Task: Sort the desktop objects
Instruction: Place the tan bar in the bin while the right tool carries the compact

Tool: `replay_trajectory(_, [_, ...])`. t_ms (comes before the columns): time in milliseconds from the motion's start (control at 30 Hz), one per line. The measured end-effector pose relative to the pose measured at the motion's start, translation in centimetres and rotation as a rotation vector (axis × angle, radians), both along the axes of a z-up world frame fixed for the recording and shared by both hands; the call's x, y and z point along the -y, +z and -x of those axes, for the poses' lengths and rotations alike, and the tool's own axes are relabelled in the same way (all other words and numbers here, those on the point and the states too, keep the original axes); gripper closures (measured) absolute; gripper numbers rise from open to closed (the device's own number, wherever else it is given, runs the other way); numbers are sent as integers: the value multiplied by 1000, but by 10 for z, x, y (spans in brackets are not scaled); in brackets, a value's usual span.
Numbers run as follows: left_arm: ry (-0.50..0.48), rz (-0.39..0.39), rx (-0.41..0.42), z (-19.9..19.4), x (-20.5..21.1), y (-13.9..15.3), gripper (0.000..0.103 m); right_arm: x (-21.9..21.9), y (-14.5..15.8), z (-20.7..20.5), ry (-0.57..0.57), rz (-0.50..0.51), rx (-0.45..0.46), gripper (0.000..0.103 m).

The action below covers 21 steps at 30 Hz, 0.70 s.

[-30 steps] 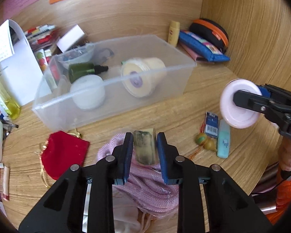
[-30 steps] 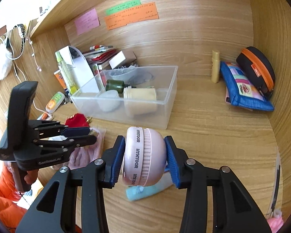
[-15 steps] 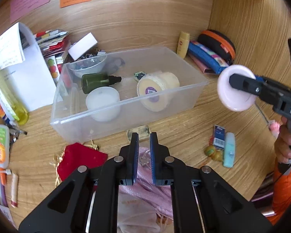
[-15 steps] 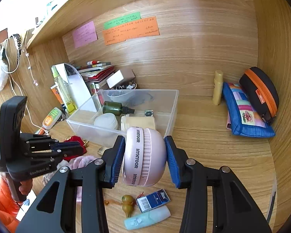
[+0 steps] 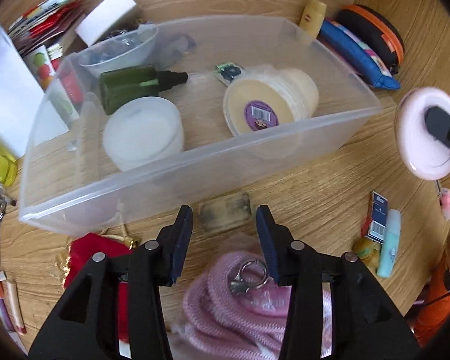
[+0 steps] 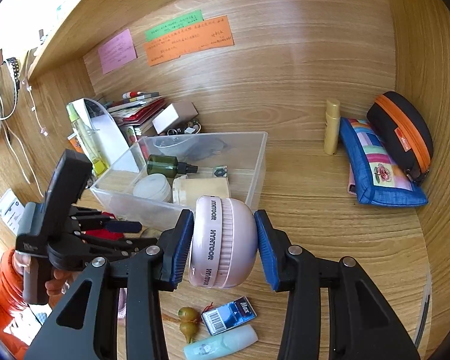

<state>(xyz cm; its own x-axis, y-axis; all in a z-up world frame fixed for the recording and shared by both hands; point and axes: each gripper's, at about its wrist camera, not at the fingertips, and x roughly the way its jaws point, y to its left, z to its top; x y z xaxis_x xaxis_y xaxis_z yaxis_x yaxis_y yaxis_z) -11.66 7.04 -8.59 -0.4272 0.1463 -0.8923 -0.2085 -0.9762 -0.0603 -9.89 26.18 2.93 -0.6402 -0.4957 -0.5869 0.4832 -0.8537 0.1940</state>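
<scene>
Plastic, clear and thin-walled: the storage bin (image 5: 195,162) sits mid-desk, already holding a green spray bottle (image 5: 129,85), a white lidded jar (image 5: 142,136) and a cream tub (image 5: 270,102) on its side. Left gripper (image 5: 223,234): jaws apart, nothing in them, hovering over the small smudged translucent block (image 5: 225,211) that lies on the wood just outside the bin's near wall. Risk here: the block is low and close to that wall, so my far fingertip may strike the bin and shove it, or the pads may slide off the block's slick faces. Pink knit pouch (image 5: 240,309) with its metal ring lies beneath me; the ring could snag a finger. Right gripper (image 6: 225,240): jaws clamped on the pink HYNTOOR round case (image 6: 222,240), held in the air near the bin's right corner. Its curved faces give little purchase; any tilt and it may squirt out onto the blue Max box (image 6: 229,315) and mint tube (image 6: 222,343) below.
</scene>
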Motion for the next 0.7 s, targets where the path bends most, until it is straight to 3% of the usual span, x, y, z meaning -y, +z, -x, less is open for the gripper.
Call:
replay_trajectory(300, [-14, -25, 14, 1, -4, -3, 62, 12, 6, 14, 15, 9, -9, 65])
replay_trajectory(400, [-17, -71, 20, -4, 1, -2, 63, 19, 11, 18, 26, 7, -21, 65])
replay_trajectory(700, [-53, -139, -95, -37, 16, 36, 63, 55, 28, 33, 57, -34, -65, 65])
